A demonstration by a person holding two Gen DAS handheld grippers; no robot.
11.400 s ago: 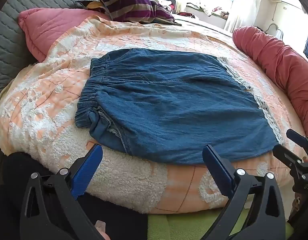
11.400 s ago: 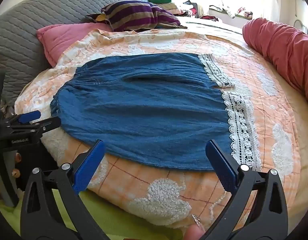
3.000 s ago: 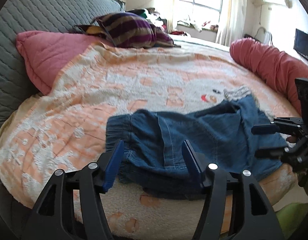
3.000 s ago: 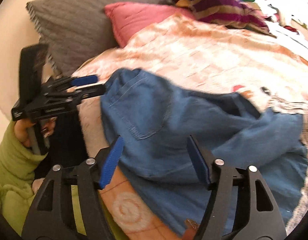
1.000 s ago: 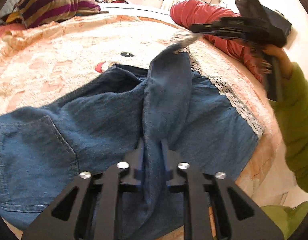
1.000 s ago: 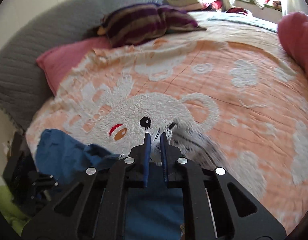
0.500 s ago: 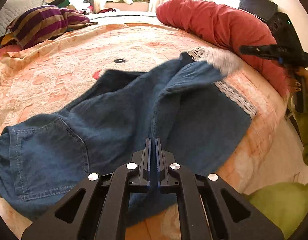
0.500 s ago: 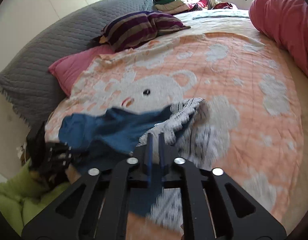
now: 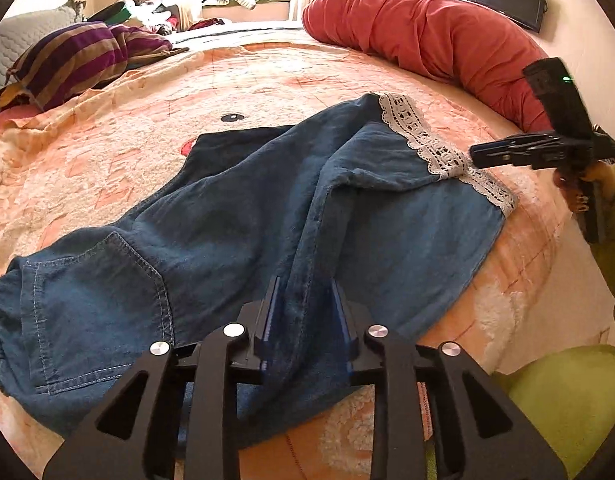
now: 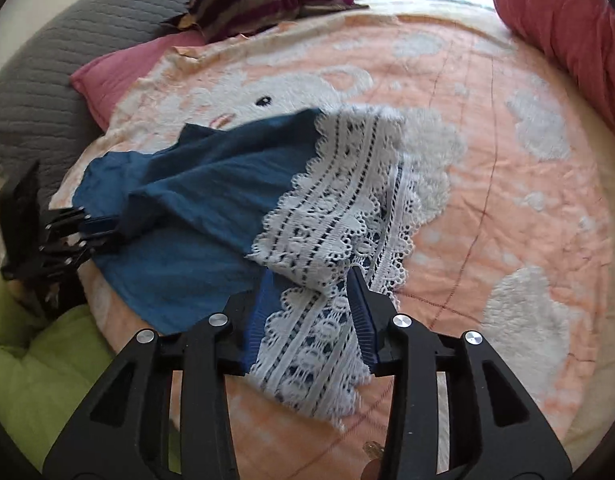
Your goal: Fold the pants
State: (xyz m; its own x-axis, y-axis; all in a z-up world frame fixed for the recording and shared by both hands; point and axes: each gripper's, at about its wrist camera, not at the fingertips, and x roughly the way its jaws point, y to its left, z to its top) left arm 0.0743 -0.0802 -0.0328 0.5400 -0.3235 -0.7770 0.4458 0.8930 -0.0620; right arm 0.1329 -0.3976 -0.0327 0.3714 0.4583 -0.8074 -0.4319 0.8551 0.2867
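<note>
Blue denim pants (image 9: 235,216) with a white lace hem (image 9: 419,136) lie on the peach blanket (image 9: 267,76), one leg laid over the other. My left gripper (image 9: 304,282) straddles a raised fold of denim near the front edge. Its jaws are opening and the pads stand off the cloth. In the right wrist view my right gripper (image 10: 310,276) hangs over the lace hem (image 10: 339,200). Its jaws are opening too, with lace lying loose between them. The left gripper (image 10: 79,232) shows at the far end of the pants (image 10: 195,200), and the right gripper (image 9: 507,152) shows by the hem.
A red bolster (image 9: 427,36) runs along the bed's far right side. A striped pillow (image 9: 75,56), a pink pillow (image 10: 119,72) and a grey quilted cushion (image 10: 47,80) sit at the head. A person's green sleeve (image 9: 563,392) is at the bed's near edge.
Both grippers were shut on the cloth and now stand parted. The right gripper came down with the lace hem, and the lifted leg now lies flat over the other leg.
</note>
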